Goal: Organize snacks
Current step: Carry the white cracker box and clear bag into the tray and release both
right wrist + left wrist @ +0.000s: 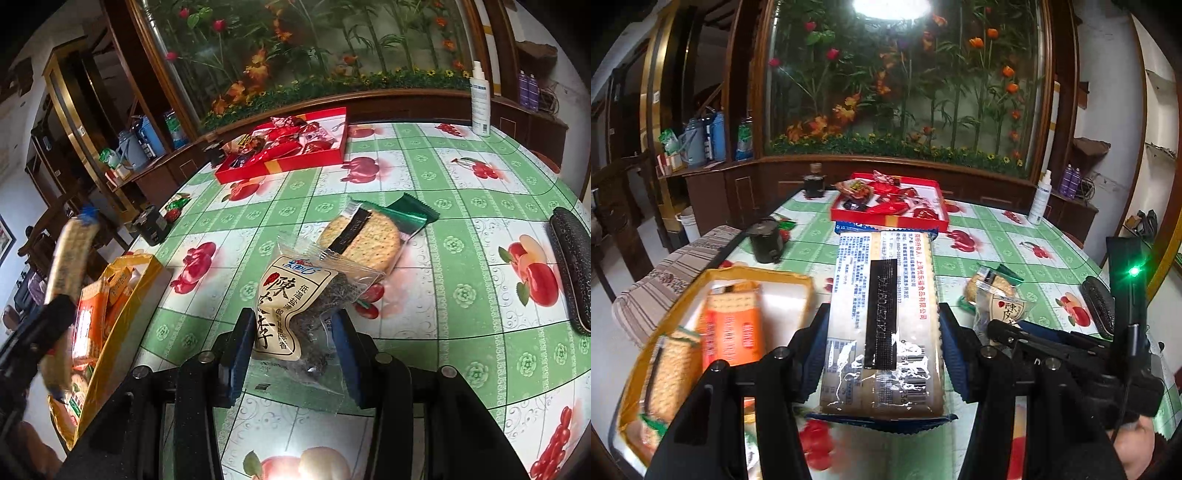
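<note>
Clear crinkly film wraps the long pack of pale crackers [882, 325], which the left gripper [882, 354] holds clamped across its near end, lifted above the green fruit-print tablecloth [1015, 236] just beside the yellow cardboard box [798, 280] of other biscuits. It looks light and stiff but brittle; gripping the flat long sides, as here, should spare the crackers, though the film may slip. The right gripper [291, 354] is closed on the small clear pouch with a cream label [295, 306], soft and crumpling, apparently dried fruit, though the contents are hard to read. It sits low over the table near the round green-wrapped cracker [362, 236]. The red tray of sweets [288, 162] lies well apart.
</note>
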Motion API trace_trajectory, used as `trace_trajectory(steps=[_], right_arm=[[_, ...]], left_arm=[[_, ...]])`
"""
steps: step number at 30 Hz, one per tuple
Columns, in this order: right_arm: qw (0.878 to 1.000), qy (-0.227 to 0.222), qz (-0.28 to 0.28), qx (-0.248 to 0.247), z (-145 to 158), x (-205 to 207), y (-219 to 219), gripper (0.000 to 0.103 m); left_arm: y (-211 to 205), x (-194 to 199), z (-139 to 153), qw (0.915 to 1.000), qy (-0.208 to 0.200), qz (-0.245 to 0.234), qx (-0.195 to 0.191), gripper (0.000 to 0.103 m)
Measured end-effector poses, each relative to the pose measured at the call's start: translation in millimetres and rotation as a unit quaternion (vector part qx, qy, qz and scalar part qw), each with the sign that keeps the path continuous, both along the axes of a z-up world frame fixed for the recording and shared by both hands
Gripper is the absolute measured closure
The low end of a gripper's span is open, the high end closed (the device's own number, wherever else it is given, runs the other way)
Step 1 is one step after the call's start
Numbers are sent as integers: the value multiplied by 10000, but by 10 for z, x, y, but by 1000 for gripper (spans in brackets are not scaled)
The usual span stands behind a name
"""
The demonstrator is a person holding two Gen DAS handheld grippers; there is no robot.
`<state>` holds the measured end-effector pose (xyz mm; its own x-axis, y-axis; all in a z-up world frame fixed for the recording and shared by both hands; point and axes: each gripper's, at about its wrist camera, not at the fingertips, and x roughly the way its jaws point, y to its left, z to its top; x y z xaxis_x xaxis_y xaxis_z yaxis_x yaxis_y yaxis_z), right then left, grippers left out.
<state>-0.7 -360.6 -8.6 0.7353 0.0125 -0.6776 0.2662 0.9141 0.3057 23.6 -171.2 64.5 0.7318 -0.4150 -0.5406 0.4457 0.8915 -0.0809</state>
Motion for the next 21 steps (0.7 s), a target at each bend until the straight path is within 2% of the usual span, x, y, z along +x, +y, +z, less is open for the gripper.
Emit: trace_trajectory(steps=[9,14,18,21], right_arm=[[9989,-37,379,-267,-6,31,262,56],[9984,-39,496,-254,-17,50,312,56],[9979,-76,635,-78,24,75,379,56],[9958,-129,908,33,110,103,563,56]], left_arm=[[766,-16,123,9983,-115,566,-15,48],[1193,2,85,9956,-95,934,18,48],[1510,100,-72,9921,198,1239,3,48],[1651,184,-244,9907,511,1262,-53,48]])
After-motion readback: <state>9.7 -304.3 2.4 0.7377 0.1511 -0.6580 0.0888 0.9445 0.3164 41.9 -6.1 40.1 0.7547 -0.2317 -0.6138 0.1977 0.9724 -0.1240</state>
